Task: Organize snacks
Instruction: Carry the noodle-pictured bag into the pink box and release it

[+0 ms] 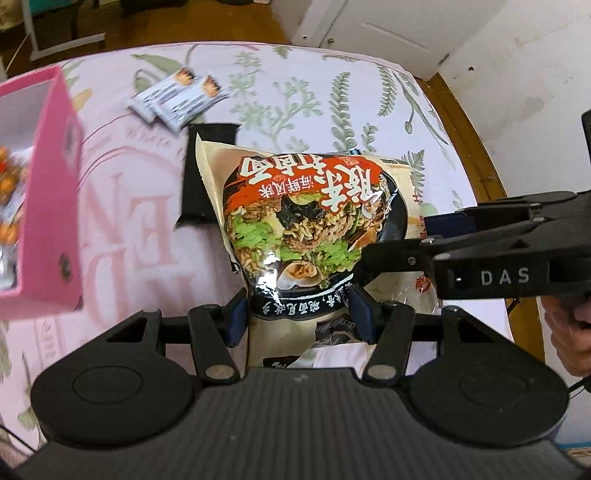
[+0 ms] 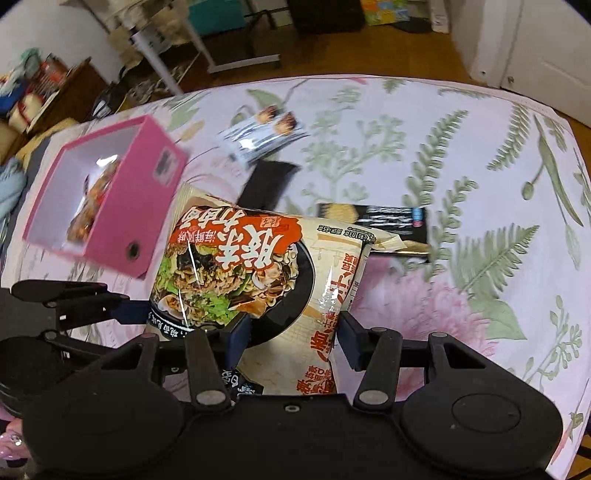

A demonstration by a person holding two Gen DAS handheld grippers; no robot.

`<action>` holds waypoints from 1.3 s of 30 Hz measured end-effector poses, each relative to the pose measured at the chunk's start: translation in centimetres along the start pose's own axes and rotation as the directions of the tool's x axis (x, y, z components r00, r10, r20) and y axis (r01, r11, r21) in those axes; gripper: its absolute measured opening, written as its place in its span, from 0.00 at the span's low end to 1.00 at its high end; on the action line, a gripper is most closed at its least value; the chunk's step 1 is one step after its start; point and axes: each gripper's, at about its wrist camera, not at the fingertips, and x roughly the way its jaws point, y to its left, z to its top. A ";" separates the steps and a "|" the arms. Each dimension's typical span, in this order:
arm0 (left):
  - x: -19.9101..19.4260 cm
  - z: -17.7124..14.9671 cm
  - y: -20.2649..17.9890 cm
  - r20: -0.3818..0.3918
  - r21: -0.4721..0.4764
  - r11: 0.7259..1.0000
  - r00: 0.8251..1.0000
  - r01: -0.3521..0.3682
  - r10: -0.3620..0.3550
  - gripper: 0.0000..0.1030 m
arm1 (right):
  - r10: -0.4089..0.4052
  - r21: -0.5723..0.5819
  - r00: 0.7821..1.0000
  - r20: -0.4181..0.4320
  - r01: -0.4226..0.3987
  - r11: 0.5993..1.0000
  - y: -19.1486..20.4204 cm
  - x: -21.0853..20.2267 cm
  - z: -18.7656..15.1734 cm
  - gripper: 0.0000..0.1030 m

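A floral cloth [image 2: 461,177] covers the table over a brown wooden floor [image 2: 369,48]. White doors [image 1: 369,26] stand behind. A white metal frame [image 2: 207,51], perhaps a rack, stands beyond.

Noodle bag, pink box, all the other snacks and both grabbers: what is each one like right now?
Noodle bag: sealed, held up off the cloth by both grippers.
Left gripper: shut on noodle bag.
Right gripper: shut on noodle bag.
Pink box: open, snacks inside.
Two small packets: lying on the cloth.
Black packet: lying flat.
Dark cracker packet: lying flat.
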 end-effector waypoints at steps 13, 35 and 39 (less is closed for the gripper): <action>-5.0 -5.7 5.6 0.068 -0.150 0.989 0.998 0.021 -0.011 0.54 | 0.022 -0.133 1.000 -0.007 -0.023 0.991 8.2 -0.3 -1.6 0.55; -16.4 -3.0 18.9 0.285 -0.216 0.962 0.932 -0.165 0.224 0.54 | 0.360 -0.161 0.925 0.122 -0.340 0.927 19.3 1.9 7.3 0.40; -16.0 -1.4 21.9 0.321 -0.191 0.962 0.914 -0.194 0.248 0.54 | 0.355 -0.171 0.926 0.132 -0.331 0.928 21.0 4.2 9.3 0.40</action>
